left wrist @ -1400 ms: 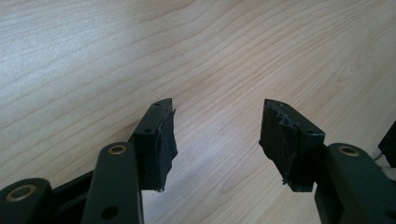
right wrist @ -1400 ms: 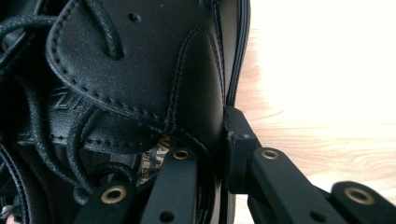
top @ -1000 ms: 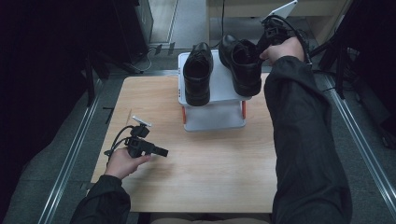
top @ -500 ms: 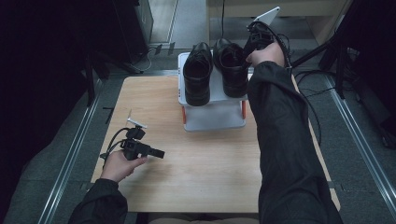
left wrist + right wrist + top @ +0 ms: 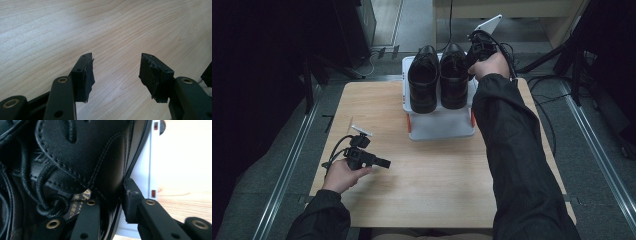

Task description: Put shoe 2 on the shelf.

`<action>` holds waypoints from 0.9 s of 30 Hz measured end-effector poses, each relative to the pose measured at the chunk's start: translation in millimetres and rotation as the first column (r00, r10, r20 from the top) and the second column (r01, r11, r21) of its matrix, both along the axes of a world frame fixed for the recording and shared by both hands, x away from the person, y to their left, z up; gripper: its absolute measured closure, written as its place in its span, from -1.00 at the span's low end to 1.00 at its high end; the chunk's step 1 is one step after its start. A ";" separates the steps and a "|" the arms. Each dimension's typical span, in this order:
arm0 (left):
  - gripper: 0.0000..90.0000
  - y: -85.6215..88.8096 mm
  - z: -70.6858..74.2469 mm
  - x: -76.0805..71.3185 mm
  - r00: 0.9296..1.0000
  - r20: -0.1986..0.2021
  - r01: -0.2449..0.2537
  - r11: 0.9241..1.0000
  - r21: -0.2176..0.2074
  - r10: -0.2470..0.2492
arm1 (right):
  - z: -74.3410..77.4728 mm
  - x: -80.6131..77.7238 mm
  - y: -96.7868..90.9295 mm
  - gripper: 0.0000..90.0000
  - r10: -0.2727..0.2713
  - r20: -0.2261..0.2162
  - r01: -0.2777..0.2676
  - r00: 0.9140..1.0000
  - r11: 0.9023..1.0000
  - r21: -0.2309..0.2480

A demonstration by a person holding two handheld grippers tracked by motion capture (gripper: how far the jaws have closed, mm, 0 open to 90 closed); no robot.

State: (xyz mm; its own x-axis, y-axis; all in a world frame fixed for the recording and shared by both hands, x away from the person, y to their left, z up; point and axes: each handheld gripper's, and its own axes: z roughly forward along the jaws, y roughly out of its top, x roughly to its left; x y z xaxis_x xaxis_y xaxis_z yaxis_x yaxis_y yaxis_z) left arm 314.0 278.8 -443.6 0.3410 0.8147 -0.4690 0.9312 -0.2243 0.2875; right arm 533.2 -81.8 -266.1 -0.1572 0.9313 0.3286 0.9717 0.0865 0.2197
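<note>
- Black right shoe on white rack: right gripper jaws, just opening, straddle its side wall.
- Left gripper: jaws wide, empty, over wooden bench.

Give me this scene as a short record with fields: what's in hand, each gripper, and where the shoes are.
work: placing a pair of black shoes on a white rack
left shoe: on the rack, toe toward the person
right shoe: on the rack beside the left shoe
right gripper: jaws astride the right shoe's side wall, just been opening, pad seems barely off the leather
left gripper: open, nothing between the jaws, low over the table
</note>
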 end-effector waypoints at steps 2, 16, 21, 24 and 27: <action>-0.02 -1.1 -0.4 1.1 1.000 -0.004 0.004 1.000 0.002 -0.004 | -0.4 -2.0 1.8 0.71 0.007 0.002 -0.007 1.000 1.000 -0.005; -0.02 -8.5 1.4 7.7 1.000 0.006 0.025 1.000 -0.004 -0.025 | -4.8 -3.8 -3.6 0.48 0.032 0.025 -0.033 0.999 0.999 0.037; -0.02 -8.9 0.3 9.4 0.999 0.004 0.035 0.999 0.002 -0.035 | -1.0 -5.5 -5.8 0.41 0.040 0.030 -0.042 0.999 0.997 0.059; -0.02 -9.6 0.8 9.2 0.999 0.007 0.036 0.999 0.001 -0.036 | 6.4 -6.6 -9.2 0.42 0.040 0.032 -0.043 0.999 0.996 0.073; -0.02 -9.9 1.1 9.2 0.999 0.009 0.036 0.999 -0.001 -0.036 | 15.6 -8.2 -13.1 0.41 0.039 0.039 -0.041 0.998 0.997 0.071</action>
